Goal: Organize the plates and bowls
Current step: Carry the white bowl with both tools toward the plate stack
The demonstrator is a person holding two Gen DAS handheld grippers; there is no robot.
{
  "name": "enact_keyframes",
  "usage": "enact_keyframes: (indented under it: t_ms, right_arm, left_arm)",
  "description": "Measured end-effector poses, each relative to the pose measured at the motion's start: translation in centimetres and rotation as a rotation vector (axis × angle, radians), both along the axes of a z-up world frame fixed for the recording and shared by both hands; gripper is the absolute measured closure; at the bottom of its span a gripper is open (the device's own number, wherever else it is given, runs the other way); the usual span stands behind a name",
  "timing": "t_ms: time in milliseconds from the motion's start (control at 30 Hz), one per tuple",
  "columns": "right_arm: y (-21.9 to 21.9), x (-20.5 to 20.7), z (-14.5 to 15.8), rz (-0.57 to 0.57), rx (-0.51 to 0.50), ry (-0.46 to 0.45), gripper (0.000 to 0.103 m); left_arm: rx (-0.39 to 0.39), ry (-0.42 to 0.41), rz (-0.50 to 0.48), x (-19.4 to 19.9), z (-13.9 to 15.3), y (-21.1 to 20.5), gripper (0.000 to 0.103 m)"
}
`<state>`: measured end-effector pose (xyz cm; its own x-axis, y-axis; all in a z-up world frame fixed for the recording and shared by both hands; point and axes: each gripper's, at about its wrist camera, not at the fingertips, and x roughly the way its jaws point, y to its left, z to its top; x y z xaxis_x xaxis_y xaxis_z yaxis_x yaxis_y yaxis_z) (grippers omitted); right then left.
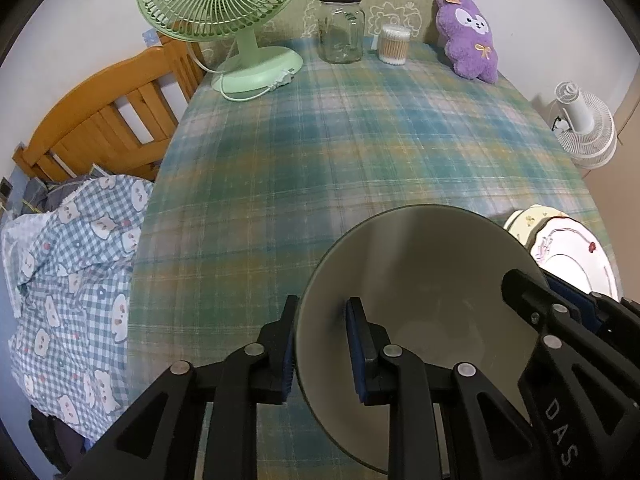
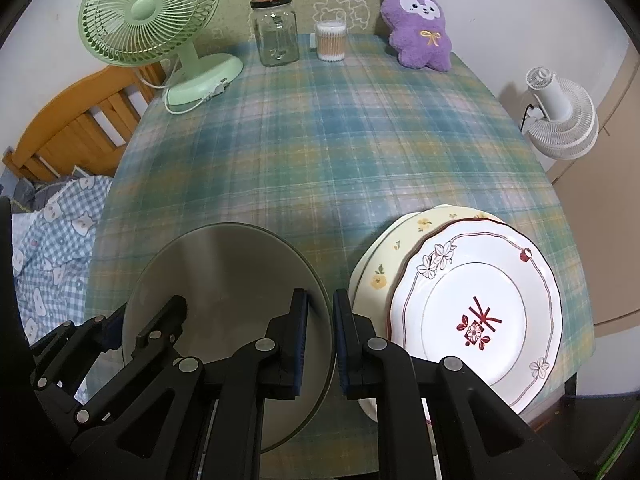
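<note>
A grey-green bowl (image 1: 424, 300) (image 2: 228, 304) is near the table's front edge. My left gripper (image 1: 322, 350) straddles its left rim, one finger outside and one inside, with a gap to the wall. My right gripper (image 2: 321, 340) straddles its right rim the same way; it also shows in the left wrist view (image 1: 536, 300). The left gripper shows at the left in the right wrist view (image 2: 136, 328). To the right lies a white plate with red flowers (image 2: 476, 316) (image 1: 576, 264) stacked on a pale yellow floral plate (image 2: 384, 264) (image 1: 524, 222).
The table has a blue-green plaid cloth (image 2: 328, 152). At its back stand a green fan (image 2: 160, 36), a glass jar (image 2: 276, 32), a cotton swab tub (image 2: 331, 42) and a purple plush toy (image 2: 418, 28). A bed (image 1: 72, 264) lies left, a white fan (image 2: 560, 120) right.
</note>
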<state>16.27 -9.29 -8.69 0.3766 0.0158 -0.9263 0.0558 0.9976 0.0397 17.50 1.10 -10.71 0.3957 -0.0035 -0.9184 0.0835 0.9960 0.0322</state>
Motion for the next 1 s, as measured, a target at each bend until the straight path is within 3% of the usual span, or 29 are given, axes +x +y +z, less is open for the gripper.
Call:
enact_keyframes:
  t_ms: [267,333,1000]
  right_arm:
    - [-0.7,0.8,-0.6,0.042,0.061,0.033,0.083]
    - [-0.6,1.1,-0.9,0.043,0.066,0.045,0.078]
    - [-0.9,2.9,-3.8,0.07,0.177,0.115,0.066]
  left_arm:
    - [-0.016,-0.01,-0.019,-0.1,0.3,0.0,0.06]
    - [-0.003,-0.014,-0.012,0.0,0.2,0.0,0.054]
    - [-0.071,0.065,0.034,1.0,-2.0,0.7,0.052]
